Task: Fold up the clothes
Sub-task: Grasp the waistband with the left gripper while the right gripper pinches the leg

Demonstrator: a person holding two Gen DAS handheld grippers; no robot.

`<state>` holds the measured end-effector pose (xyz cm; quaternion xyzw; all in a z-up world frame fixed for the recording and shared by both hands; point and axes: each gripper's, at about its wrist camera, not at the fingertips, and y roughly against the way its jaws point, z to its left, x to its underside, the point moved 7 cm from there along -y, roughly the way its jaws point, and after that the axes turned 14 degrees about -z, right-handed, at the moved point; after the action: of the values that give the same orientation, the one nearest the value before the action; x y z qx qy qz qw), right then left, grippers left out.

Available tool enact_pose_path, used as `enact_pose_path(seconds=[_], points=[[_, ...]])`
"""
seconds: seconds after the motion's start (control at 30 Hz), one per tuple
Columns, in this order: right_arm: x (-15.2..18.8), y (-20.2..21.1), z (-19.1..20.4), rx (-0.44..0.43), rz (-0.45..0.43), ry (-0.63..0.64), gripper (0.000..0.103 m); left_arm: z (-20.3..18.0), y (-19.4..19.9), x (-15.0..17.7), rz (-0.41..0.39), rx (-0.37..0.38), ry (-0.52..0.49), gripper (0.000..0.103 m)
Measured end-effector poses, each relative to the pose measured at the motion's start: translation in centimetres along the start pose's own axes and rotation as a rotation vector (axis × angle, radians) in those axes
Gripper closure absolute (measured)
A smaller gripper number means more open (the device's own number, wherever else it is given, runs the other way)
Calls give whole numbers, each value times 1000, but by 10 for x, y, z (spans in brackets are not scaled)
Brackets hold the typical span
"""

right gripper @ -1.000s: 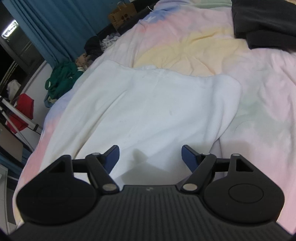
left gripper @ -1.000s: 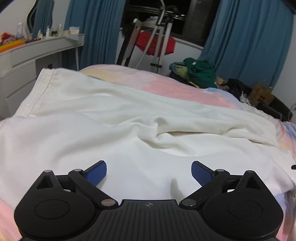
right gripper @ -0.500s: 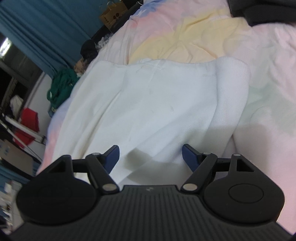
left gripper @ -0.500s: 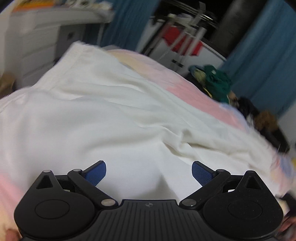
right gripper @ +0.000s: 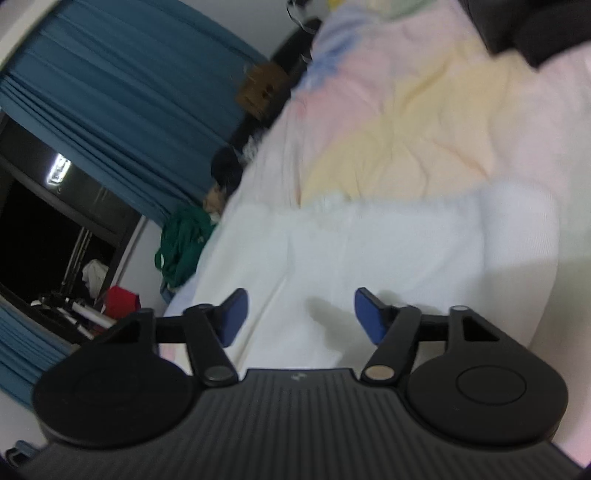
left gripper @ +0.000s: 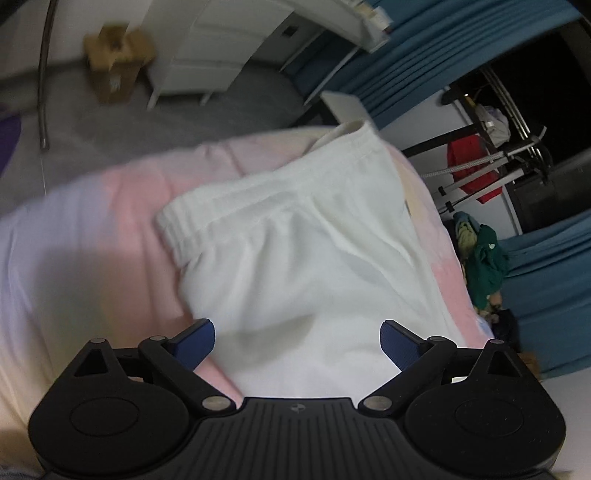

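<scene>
White trousers (left gripper: 295, 254) lie on a pastel bedspread (left gripper: 92, 236). In the left wrist view their elastic waistband (left gripper: 207, 221) runs across the upper middle. My left gripper (left gripper: 297, 341) is open and empty, just above the cloth below the waistband. In the right wrist view the other end of the trousers (right gripper: 399, 251) lies flat, with a ribbed cuff (right gripper: 524, 236) at the right. My right gripper (right gripper: 301, 317) is open and empty, low over that end.
A black garment (right gripper: 535, 33) lies on the bedspread (right gripper: 424, 110) at the far right. A green clothes heap (left gripper: 484, 258) sits past the bed by blue curtains (right gripper: 122, 92). A white dresser (left gripper: 229, 48) and a cardboard box (left gripper: 114, 59) stand on the floor.
Both grippers have swung outward along the trousers: the left view now shows the waistband and the floor, the right view the cuff end from closer. Both stayed open.
</scene>
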<state>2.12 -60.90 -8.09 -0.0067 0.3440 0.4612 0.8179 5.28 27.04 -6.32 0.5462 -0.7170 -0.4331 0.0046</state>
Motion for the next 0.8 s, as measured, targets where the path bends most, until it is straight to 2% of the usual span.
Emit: enact_pose_path(seconds=[0.03,0.07,0.17,0.23,0.3,0.47,0.63,0.7,0.8], points=[[-2,-2,-2,4,-6,1,51,4,0,1,16,1,19,6],[-4,-4,-4,8,-12,2,62,7,0,1,24,-3,29,6],[-5,-10,-13,73,-19,45,100,16,2,3,59,4,45,15],[-7,-11,-18,130,-30,103,100,22,8,-1,27,11,43,14],[-10,-8,-24,159,-62,108,100,29,5,0,23,0,63,14],[-29,3,-37,137,-116,38,100,41,-17,9,85,29,173,24],[-37,15,-54,147,-88,-34,100,39,-34,15,115,110,238,33],[-37,26,-56,171,-71,16,98,35,-40,20,142,147,255,36],[-36,43,-57,207,-46,100,97,31,-47,24,141,158,236,39]])
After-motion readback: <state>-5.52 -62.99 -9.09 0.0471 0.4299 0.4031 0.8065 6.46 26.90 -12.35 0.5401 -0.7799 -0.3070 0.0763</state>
